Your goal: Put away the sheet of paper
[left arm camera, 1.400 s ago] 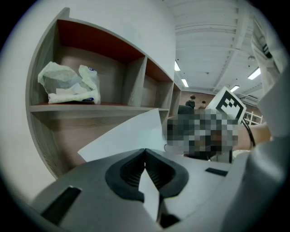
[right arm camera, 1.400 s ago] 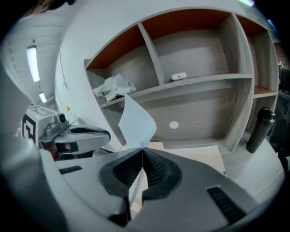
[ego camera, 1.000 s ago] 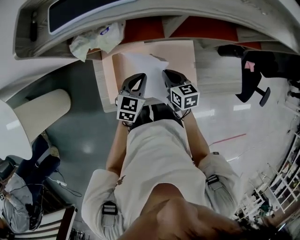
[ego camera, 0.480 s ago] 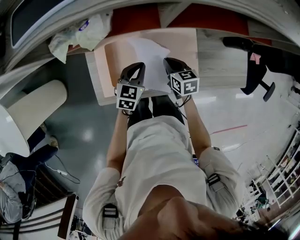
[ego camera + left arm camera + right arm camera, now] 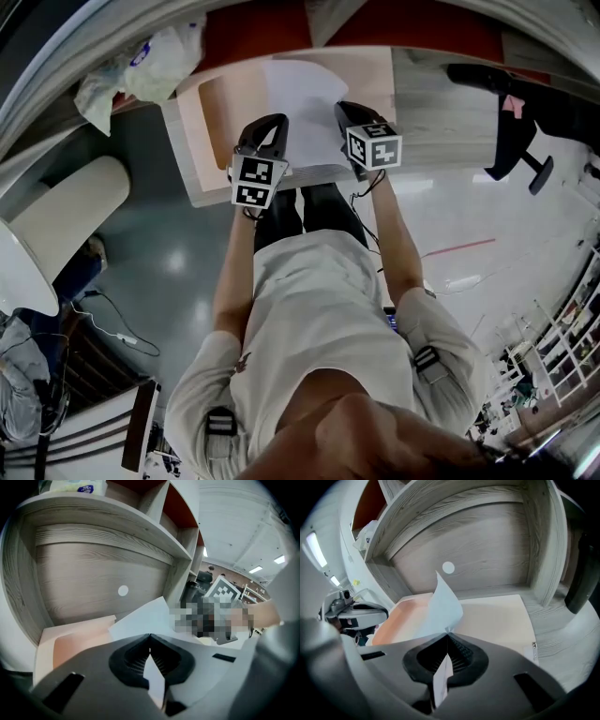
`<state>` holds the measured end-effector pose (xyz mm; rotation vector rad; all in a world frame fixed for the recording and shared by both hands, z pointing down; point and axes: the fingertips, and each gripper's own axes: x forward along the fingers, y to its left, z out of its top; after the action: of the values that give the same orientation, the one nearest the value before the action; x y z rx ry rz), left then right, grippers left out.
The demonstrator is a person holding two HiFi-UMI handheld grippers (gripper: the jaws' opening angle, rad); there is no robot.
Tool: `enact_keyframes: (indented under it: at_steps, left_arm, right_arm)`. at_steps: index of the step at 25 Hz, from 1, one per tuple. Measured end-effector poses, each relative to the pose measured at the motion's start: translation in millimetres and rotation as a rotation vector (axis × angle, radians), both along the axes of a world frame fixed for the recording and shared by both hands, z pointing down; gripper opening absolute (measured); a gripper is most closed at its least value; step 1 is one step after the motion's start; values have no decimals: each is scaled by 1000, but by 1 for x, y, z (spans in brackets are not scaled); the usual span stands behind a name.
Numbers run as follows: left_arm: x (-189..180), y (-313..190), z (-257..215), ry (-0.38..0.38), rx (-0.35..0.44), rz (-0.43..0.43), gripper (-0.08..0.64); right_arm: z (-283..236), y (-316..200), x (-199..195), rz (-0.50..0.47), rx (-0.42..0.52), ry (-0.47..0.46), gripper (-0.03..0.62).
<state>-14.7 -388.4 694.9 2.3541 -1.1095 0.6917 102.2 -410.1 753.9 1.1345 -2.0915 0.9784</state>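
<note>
Head view has the paper (image 5: 302,98) stretched out over the pink tray (image 5: 217,112) on the wooden shelf (image 5: 441,103), with its near edge pinched at both corners. Left gripper (image 5: 270,127) is clamped on one corner and right gripper (image 5: 349,114) on the other. In the right gripper view the sheet curls up off the jaws, so it isn't lying flat yet. I'd say the carrying part is basically done, what's left is lowering it into the tray and letting go. Can't tell if the far edge touches the tray already
</note>
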Motion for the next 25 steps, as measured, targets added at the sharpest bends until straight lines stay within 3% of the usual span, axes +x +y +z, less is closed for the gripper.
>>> enact_keyframes:
  at_steps: [14,25]
  left_arm:
    - [-5,-2,16,-8,-31,-9,20]
    - [-36,3,20,-1,-40,-70,20]
  right_arm:
    - [28,-21,-4,77,-37,-21,19]
    - [36,-17,-46,5,-68,-24,20]
